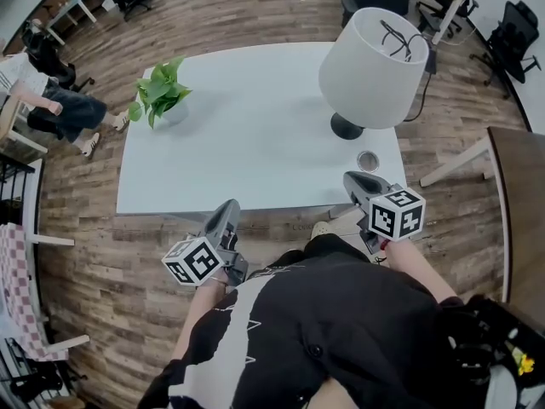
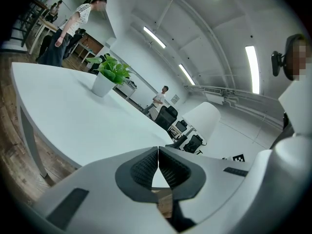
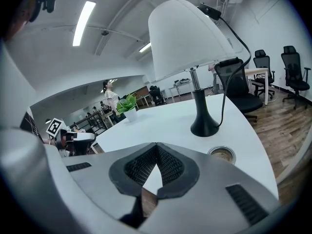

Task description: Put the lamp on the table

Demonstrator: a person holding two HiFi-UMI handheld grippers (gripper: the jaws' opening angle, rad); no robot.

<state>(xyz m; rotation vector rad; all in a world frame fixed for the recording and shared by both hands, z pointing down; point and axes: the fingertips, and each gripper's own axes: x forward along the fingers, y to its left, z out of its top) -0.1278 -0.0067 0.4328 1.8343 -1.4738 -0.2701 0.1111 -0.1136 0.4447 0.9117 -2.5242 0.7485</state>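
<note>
Jaws on the left gripper [image 2: 158, 152] are sitting pressed together with nothing between them, hovering just off the near edge of the tabletop [image 1: 247, 156]. Toward the left of that white surface a potted plant [image 1: 160, 95] is standing. Toward the right, the lamp [image 1: 373, 65] is already resting upright on its dark base. Jaws on the right gripper [image 3: 156, 149] are likewise sitting shut and empty, pointing at the lamp. Placement is looking finished, so the sensible move is drawing both hands straight back, staying clear of the lamp. Wooden floor [image 1: 85, 228] and office chairs [image 1: 515, 28] are surrounding the tabletop.
</note>
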